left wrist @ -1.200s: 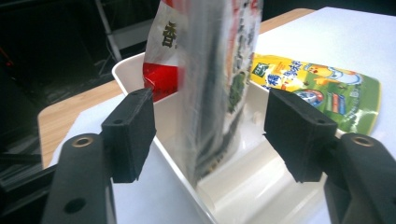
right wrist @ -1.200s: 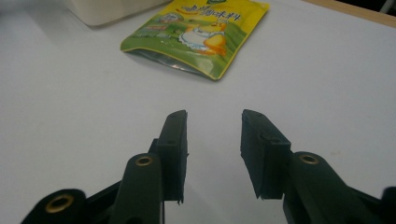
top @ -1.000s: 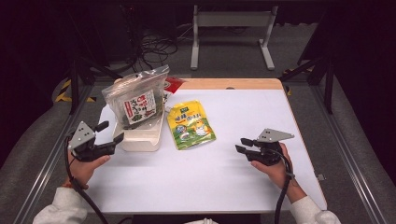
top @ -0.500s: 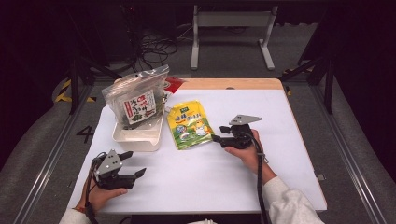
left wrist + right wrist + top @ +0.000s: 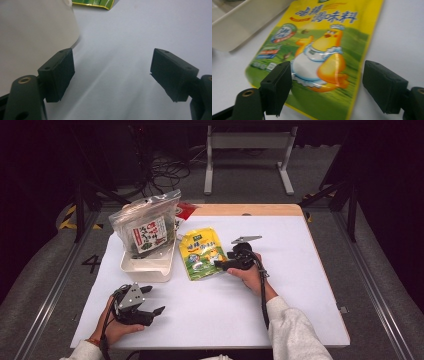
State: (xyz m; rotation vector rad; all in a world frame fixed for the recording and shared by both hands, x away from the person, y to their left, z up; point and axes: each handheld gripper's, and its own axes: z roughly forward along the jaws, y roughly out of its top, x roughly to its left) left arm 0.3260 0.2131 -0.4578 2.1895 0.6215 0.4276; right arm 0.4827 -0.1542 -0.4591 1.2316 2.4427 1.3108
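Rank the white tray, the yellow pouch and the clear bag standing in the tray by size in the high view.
1. Clear bag and white tray: too alike to rank, the bag hiding part of the tray.
2. Yellow pouch, smallest.

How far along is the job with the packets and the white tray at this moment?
Done: the seaweed bag stands in the white tray. In hand: the right gripper, jaws just opening, reaches the yellow pouch, not yet gripping. Left: the pouch still lies on the table.

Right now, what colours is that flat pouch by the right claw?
The pouch is yellow and green, with a cartoon chick; clearest in the right gripper view.
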